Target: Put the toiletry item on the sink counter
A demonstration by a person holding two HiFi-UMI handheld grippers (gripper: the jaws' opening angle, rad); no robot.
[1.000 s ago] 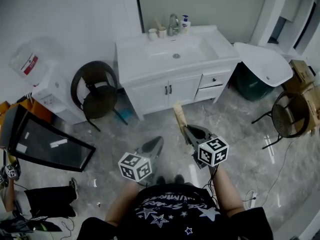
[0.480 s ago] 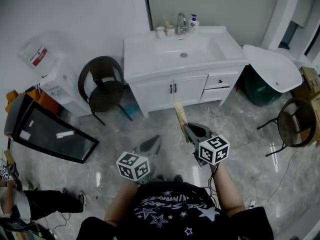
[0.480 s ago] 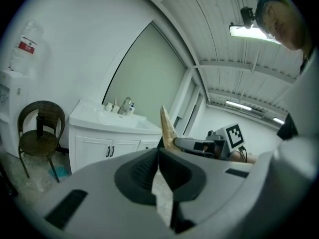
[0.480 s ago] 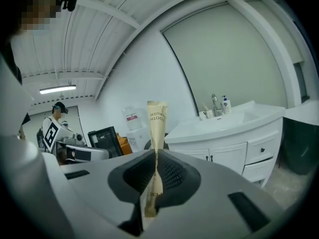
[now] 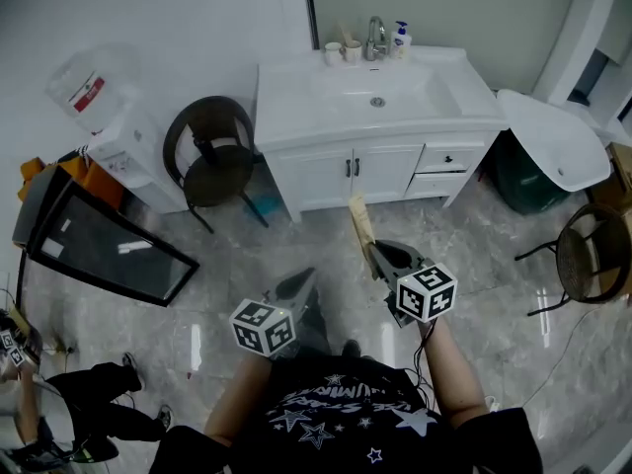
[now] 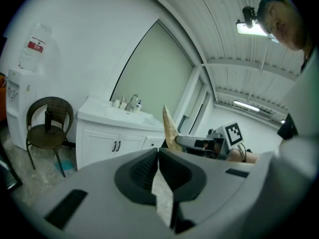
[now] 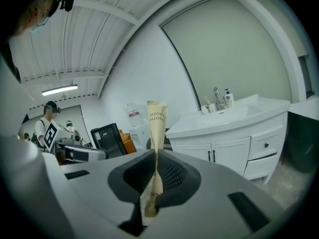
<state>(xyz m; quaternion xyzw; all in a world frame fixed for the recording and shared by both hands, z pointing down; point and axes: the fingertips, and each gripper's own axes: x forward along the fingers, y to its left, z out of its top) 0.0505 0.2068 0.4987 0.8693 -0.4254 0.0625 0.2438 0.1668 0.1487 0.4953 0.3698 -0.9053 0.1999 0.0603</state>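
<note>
A tan paper toothbrush packet stands upright in my right gripper, whose jaws are shut on its lower part. The packet also shows in the left gripper view, off to the right. My left gripper is shut with nothing in it, held low beside the right one. The white sink counter is ahead across the floor, well beyond both grippers. A faucet, a soap bottle and cups stand at its back edge.
Left of the vanity are a dark wicker chair and a water dispenser. A black screen leans at the left. A white tub, a green bin and another chair are on the right. A person is at lower left.
The vanity has shifted right and slightly down in the head view. Both grippers keep their pose, the packet still held. The person at lower left has come further into view.
</note>
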